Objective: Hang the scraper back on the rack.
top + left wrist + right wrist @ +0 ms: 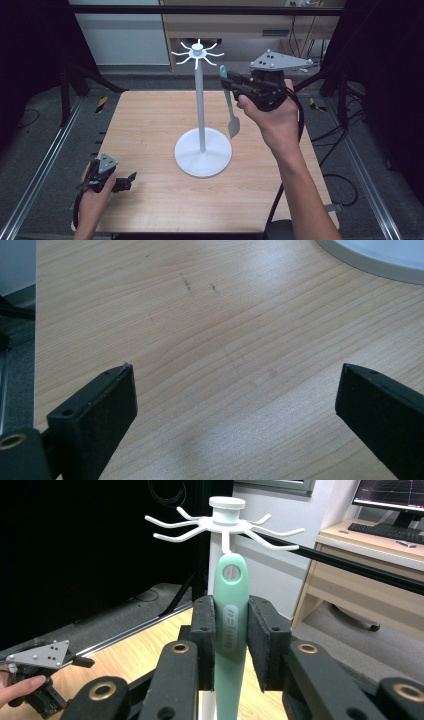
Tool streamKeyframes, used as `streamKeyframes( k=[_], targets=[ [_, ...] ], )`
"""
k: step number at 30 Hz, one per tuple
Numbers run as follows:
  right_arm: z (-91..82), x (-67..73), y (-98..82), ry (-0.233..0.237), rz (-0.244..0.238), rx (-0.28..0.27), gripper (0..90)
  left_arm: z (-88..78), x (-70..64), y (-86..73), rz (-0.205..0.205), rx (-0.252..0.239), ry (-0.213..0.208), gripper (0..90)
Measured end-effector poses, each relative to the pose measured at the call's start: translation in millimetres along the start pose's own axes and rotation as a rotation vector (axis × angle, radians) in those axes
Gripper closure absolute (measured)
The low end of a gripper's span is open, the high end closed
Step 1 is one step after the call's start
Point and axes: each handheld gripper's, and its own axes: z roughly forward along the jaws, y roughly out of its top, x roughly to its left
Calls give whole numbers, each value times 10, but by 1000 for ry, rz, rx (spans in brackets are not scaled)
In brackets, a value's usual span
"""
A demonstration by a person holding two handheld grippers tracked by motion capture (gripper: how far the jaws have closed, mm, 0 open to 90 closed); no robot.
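Note:
A white utensil stand (200,110) with a round base and several hooks (220,527) at its top rises from the middle of the wooden table (150,125). My right gripper (226,84) is raised beside the stand's top, shut on the handle of a mint-green spatula (231,107), which hangs blade down. In the right gripper view the spatula's handle (231,625) stands upright between the pads (205,630), its hanging hole just below the hooks. My left gripper (131,177) rests low at the table's front left, open, with bare wood between its fingertips (107,395).
The stand's round base (380,257) lies ahead of the left gripper. A desk (375,565) with a keyboard and monitor stands behind the table. Metal rails (45,165) run along both table sides.

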Motion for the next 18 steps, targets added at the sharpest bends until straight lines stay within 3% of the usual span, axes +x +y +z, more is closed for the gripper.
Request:
streamKeyframes(
  k=[18],
  targets=[
    [9, 22, 48, 9, -7, 2, 746, 7, -5, -1, 2, 5, -3, 30]
  ],
)
